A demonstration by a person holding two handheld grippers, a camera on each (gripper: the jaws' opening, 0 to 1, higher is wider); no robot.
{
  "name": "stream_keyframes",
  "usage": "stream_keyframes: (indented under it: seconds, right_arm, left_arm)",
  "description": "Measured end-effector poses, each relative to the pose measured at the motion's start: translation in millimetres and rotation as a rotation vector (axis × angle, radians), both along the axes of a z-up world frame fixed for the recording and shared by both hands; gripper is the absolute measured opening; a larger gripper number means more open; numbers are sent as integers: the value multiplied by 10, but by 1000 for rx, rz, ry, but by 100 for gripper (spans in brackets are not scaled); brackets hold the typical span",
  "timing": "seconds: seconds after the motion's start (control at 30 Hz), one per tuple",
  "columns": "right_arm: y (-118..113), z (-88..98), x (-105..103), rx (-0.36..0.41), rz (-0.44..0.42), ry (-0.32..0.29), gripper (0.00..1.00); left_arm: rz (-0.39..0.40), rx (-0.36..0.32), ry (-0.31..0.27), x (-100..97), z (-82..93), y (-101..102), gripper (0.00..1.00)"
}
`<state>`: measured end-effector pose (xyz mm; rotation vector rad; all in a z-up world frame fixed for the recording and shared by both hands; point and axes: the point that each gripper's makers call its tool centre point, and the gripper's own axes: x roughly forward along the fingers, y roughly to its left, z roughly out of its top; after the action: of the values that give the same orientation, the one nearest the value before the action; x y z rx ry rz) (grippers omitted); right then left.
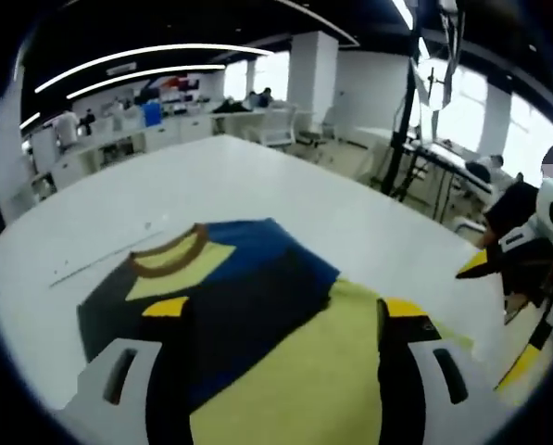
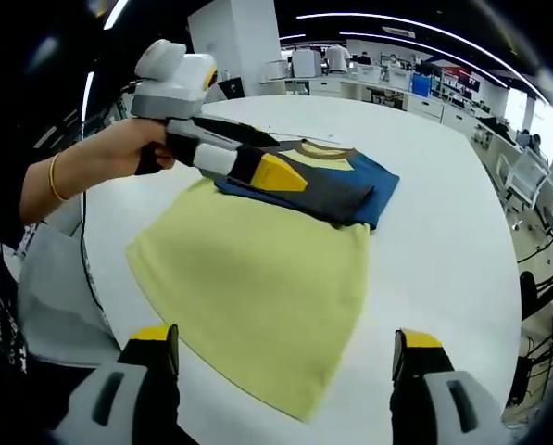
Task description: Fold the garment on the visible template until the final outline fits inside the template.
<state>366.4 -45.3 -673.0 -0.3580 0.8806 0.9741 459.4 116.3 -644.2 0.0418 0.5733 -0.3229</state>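
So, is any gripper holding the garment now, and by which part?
No. The right gripper is open above the garment; the left gripper looks empty.

A broad white bench point(image 1: 257, 176) anchors an open office. Beyond it stand rows of white desks point(image 1: 156, 130) and a white pillar point(image 1: 313, 69). Curved light strips point(image 1: 137, 56) cross the dark ceiling above; bright windows point(image 1: 461, 107) lie beside it.

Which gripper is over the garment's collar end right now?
The left gripper, reaching over the garment's dark blue folded end by the brown collar. The right gripper hovers open at the yellow hem end.
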Motion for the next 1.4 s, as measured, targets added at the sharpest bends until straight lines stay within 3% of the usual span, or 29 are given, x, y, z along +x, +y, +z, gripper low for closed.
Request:
stream_keyframes:
  seconds: [0.3,0.47,0.77,1.03,1.4]
  right_arm:
    - [-2,-6,-7,-5,-1,-14,97]
    - [8,-31,-30,-10,-7,-11,96]
    - [15,-113,-161,-23,14,7,96]
    - [4,-205,-260,-25,15,30,95]
    - [-20,-258,-276,-32,13,28,89]
  left_arm:
    - [-19,49,23,-347,139,286,91]
    - [-8,41,60,-672,133,406,93]
    - [-22,60,125,-1208,22,550,91]
    - [32,29,171,-1610,-100,691,89]
    - [105,18,214,-1984,-287,829,84]
